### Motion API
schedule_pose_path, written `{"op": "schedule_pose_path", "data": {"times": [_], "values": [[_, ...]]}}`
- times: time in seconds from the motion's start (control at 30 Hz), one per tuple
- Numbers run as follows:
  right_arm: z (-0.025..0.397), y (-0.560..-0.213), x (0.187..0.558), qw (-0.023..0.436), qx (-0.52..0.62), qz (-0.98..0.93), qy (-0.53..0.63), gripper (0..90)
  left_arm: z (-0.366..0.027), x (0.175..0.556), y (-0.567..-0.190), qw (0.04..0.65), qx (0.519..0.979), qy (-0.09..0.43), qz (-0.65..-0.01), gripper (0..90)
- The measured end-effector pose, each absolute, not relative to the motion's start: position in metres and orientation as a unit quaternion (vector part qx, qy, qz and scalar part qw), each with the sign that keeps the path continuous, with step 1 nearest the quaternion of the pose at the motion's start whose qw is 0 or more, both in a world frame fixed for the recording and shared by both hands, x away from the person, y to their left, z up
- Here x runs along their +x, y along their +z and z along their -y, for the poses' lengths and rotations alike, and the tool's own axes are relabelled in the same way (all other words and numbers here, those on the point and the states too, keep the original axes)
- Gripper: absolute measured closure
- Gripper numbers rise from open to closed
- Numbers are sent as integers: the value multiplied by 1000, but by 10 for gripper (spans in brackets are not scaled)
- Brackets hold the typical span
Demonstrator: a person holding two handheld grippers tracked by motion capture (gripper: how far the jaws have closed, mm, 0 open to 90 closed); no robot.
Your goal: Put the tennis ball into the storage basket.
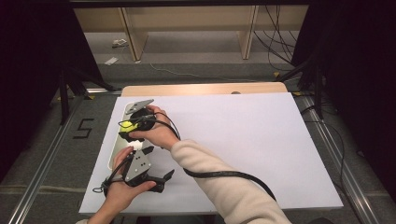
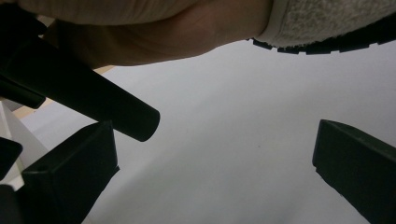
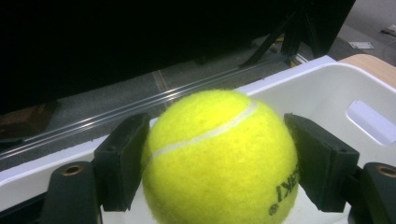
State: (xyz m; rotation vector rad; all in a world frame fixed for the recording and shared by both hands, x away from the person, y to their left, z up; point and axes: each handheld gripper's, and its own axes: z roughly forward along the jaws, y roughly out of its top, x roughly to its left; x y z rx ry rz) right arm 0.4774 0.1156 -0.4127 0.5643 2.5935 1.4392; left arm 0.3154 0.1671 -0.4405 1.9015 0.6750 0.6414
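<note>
Covering most of the desk [image 1: 261,88] is a white sheet [image 1: 243,140], with a white tray [image 3: 327,88] along its left edge. Over that tray the right tool [image 3: 215,158] grips a yellow tennis ball [image 3: 219,158], one jaw pressed to each side. Just beside it, nearer the person, the left tool [image 2: 215,172] hangs above the sheet with jaws spread wide, holding nothing.

high view — above the near edge, facing forward and down on the white table [image 1: 243,140] | left gripper view — low, close over that table, under the other forearm | right gripper view — very near, across the white bin [image 3: 327,93] at the table's left edge, also in the high view
</note>
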Motion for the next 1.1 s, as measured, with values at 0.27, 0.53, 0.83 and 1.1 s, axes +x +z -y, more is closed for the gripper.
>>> {"op": "schedule_pose_path", "data": {"times": [0.27,0.53,0.83,1.1], "values": [[-116,-415,478,61,188,-859,473,265,-167,315,-441,491,783,262,-279,0],[-116,-418,478,59,189,-861,469,265,-167,315,-441,490,783,262,-278,0],[-117,-418,478,61,191,-861,467,255,-167,315,-441,491,783,262,-278,0],[-113,-410,478,66,192,-858,471,194,-167,315,-441,490,784,262,-277,0]]}}
